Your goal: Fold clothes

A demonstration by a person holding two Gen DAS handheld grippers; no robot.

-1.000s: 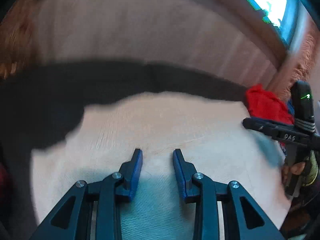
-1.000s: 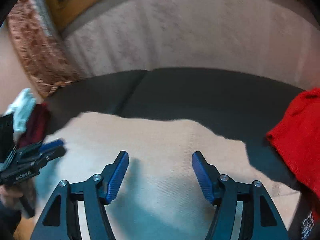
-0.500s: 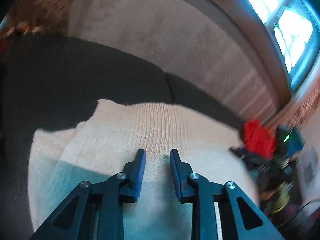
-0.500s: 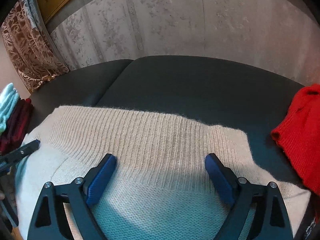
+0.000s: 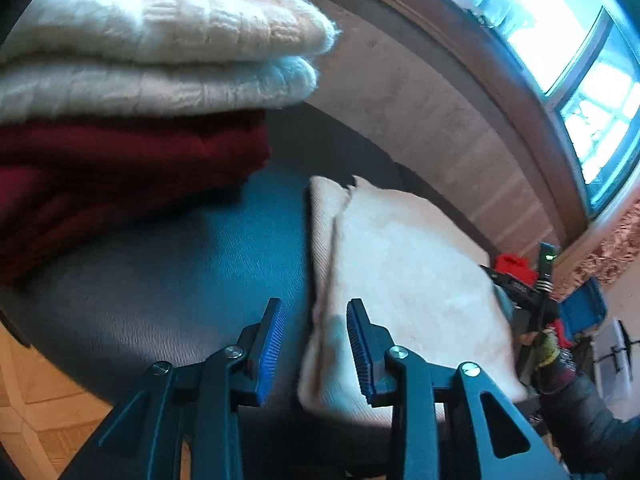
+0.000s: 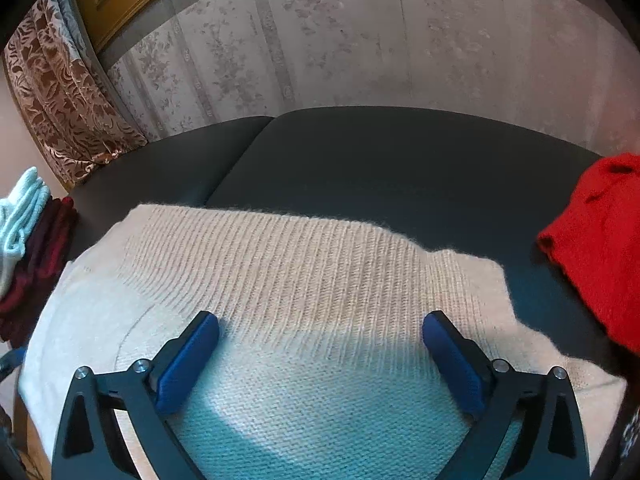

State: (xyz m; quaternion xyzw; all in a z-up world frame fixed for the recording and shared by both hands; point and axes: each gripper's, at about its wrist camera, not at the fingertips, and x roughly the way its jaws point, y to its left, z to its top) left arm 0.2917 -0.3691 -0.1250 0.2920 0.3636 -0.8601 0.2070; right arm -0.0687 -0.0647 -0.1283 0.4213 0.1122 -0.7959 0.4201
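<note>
There is no basket or bin in sight; the nearest thing to a holder is the stack at my left, where a folded white knit (image 5: 160, 40) lies on top of a folded dark red garment (image 5: 120, 184), both resting on the dark sofa seat (image 5: 160, 280). The cream sweater (image 6: 304, 280) lies flat on that seat in front of me, folded into a rough rectangle. From my right wrist camera its ribbed band runs across the view from left to right, so its long axis lies crosswise to my right gripper (image 6: 320, 340). From my left wrist camera the same cream sweater (image 5: 408, 280) stretches away from me along its left edge, where two layers show one over the other. My left gripper (image 5: 314, 340) is open, its blue pads a modest gap apart, straddling that near left edge without clamping it: the right finger is over the knit, the left one over bare seat. My right gripper is spread wide and hovers over the middle of the sweater, holding nothing. Bare dark seat lies beyond the far edge of the sweater and between it and the stack. A bright red garment (image 6: 600, 248) lies to the right, apart from the sweater's right edge.
</note>
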